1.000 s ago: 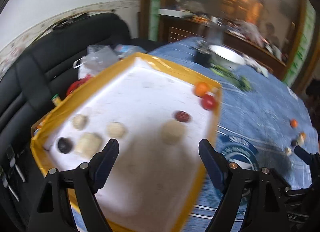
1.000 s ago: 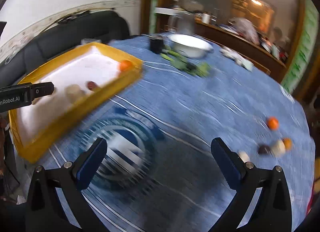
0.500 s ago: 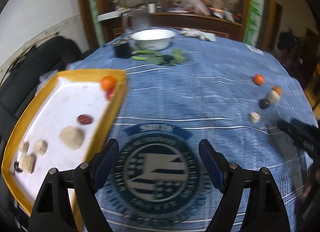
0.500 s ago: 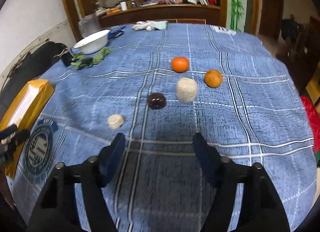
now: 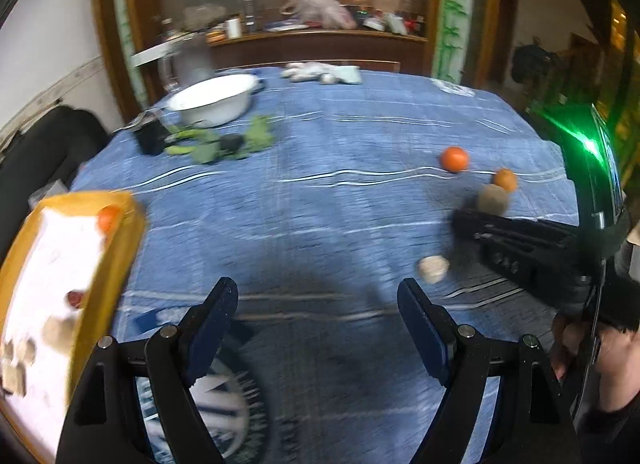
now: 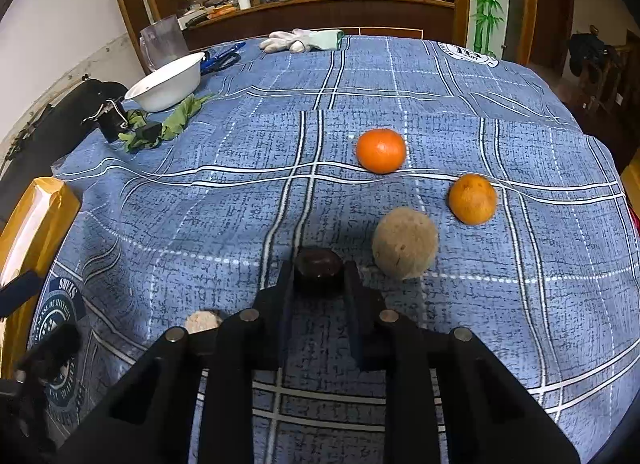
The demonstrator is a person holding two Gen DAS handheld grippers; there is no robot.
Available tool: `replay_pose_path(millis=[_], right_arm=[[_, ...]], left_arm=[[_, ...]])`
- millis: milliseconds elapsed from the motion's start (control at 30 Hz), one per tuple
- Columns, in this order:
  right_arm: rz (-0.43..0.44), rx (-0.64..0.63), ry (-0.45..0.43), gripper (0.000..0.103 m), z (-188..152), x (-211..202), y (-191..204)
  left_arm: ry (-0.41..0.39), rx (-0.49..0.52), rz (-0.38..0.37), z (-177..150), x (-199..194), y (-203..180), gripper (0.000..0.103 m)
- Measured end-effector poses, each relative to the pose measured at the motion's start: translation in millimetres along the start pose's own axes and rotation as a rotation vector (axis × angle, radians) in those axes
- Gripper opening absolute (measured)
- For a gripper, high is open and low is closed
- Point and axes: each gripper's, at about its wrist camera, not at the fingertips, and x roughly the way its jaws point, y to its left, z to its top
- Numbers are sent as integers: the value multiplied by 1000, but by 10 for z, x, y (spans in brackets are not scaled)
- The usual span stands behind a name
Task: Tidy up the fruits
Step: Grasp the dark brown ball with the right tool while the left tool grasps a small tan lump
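Observation:
My right gripper [image 6: 319, 278] is shut on a dark brown fruit [image 6: 318, 268] that rests on the blue cloth, one finger on each side of it. Just right of it lies a round tan fruit [image 6: 405, 244]. Two oranges [image 6: 381, 150] [image 6: 473, 198] sit beyond. A small tan fruit [image 6: 202, 321] peeks out left of the gripper. My left gripper [image 5: 318, 306] hangs open over bare cloth, holding nothing. The yellow tray [image 5: 120, 248] at its left holds an orange [image 5: 108, 217], a red fruit [image 5: 74, 298] and tan pieces. The small tan fruit [image 5: 433, 268] lies just right of the left gripper.
At the far left of the table stand a white bowl [image 6: 166, 81], green leaves [image 6: 172, 123], a black clip [image 6: 112, 119] and a clear jug [image 6: 164, 41]. Gloves [image 6: 304, 39] lie at the far edge. A black sofa [image 5: 36, 159] flanks the tray. A hand [image 5: 600, 352] holds the right gripper.
The left view has swung right, from over the tray to the open cloth. My right gripper has come up to the loose fruits and shut on the dark brown one.

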Motion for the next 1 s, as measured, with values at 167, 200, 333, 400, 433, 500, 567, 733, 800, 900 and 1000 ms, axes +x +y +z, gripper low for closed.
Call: replay_pose_path(millis=[167,200,333,400,433,500,567,733,800,900,1000], right_arm=[[-8,32,-11,24,-69,-87,-242],[-12,39,-13,24,-82,-111,-290],[-18,70,-33,24,-105,-188,-461],[-13,85,-42,24,-109,-213,-510],[-6,91,-46,24,-107,-225,-526],[2,85,-49,24,-100,-233,-508],[9,74,-47,24,-102,-234,-475],[1,55,-45,24,-122,-272,-409],[-4,50,-45,24,-150,-300,-391],[-13,43,-41,24,-228,-359,-347],[-20,30,-41,24,-293,-426,-282]], left_arm=[[27,59,-51,93,238,-384,82],[39,65,-58,108,293,-441,82],[78,90,-66,122,471,-632,69],[106,106,-70,106,561,-690,50],[83,101,-77,104,548,-691,39],[76,120,-75,94,522,-733,23],[70,134,-59,85,500,-759,20],[63,128,-62,80,422,-744,20],[50,121,-61,95,369,-727,20],[35,110,-57,105,280,-685,20],[29,99,-55,97,223,-642,20]])
